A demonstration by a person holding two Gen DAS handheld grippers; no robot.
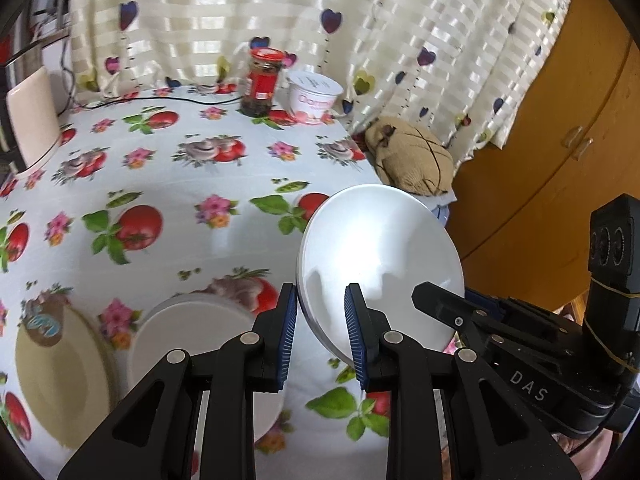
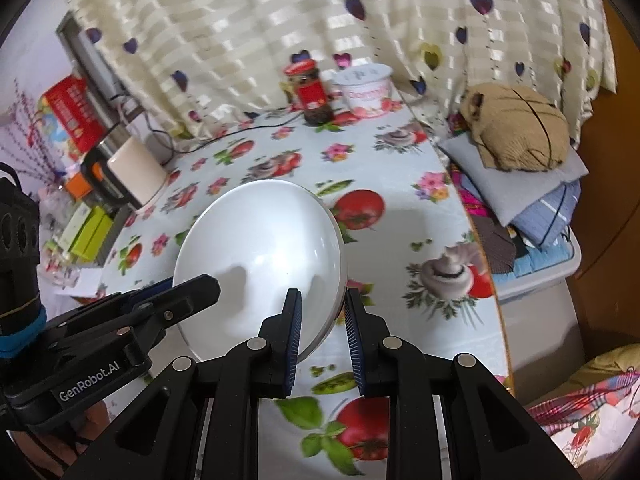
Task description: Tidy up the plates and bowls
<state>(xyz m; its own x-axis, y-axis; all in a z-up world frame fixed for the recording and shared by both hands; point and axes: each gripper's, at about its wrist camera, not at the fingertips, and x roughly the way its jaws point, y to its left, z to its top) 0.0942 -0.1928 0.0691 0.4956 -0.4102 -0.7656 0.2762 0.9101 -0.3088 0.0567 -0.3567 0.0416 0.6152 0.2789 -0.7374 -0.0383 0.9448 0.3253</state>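
Two grippers share one bowl [image 1: 380,264], lifted clear of the table [image 1: 180,184]. Left view: your left gripper [image 1: 321,334] pinches its left rim; the plate [image 1: 60,376] and second bowl [image 1: 196,344] lie below-left. Right view: your right gripper [image 2: 322,334] clamps the right rim narrowly.

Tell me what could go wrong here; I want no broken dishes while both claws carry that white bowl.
1. The white bowl hangs tilted above the table, held only at its rim by the left claw and right claw; uneven pulling could let it slip.
2. A drop could hit the white plate or cream plate lying below on the tablecloth.
3. The bowl is near the table's edge, so it might fall off.
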